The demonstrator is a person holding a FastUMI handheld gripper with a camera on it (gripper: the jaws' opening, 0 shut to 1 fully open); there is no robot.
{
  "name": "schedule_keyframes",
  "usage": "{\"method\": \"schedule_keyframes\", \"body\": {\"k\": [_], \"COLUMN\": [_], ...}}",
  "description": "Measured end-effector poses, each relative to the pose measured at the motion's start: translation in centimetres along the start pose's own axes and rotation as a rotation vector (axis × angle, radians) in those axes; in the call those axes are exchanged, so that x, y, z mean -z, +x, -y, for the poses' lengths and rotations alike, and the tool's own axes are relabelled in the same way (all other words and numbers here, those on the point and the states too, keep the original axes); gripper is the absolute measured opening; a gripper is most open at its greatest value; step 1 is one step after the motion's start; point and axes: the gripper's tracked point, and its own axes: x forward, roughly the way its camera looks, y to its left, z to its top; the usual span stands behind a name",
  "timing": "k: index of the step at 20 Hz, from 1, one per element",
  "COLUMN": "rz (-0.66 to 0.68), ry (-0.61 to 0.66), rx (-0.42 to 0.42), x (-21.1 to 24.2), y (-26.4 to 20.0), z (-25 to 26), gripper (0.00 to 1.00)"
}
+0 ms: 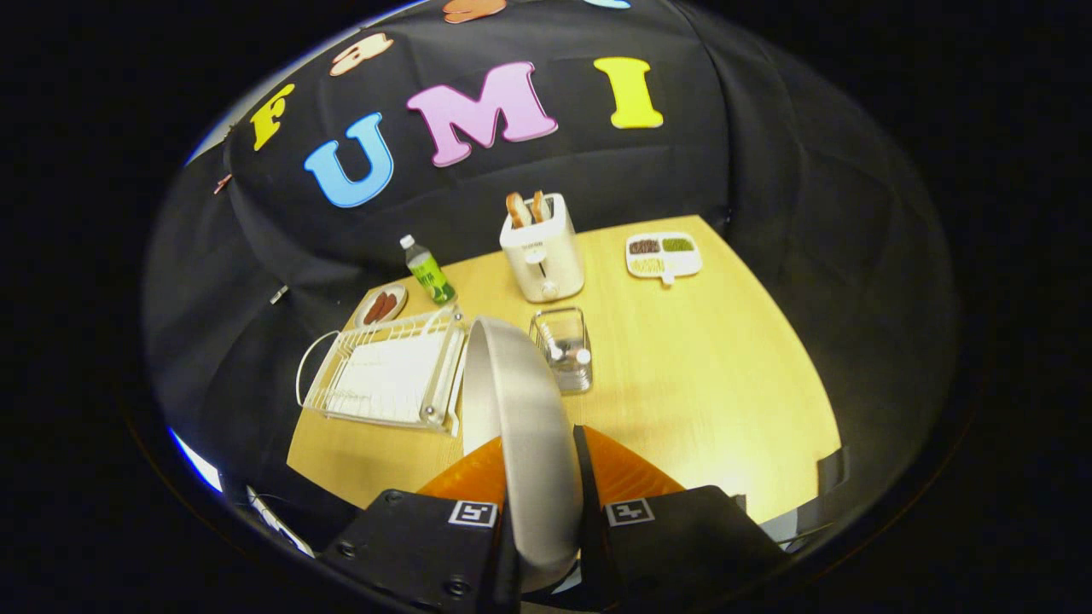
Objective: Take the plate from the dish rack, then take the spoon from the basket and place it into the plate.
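Gripping the plate (529, 426) on edge between my closed fingers (546, 503), I hold it above the table (725, 384), the dish rack (388, 375) left; the spoon's basket (563, 348) sits just ahead, beyond the plate's rim.

Plate (525, 409) hides fingertips and rack's (388, 375) near corner; basket (563, 345) contents too small to tell.
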Motion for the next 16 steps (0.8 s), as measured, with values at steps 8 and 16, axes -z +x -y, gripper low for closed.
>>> {"method": "schedule_keyframes", "body": {"k": [8,16], "rz": [-0.175,-0.229], "ry": [0.168,0.245], "rx": [-0.085,-0.176], "x": [8.7,10.1], "y": [7.1,10.4], "z": [0.9,-0.8], "gripper": [0.31,0.32]}}
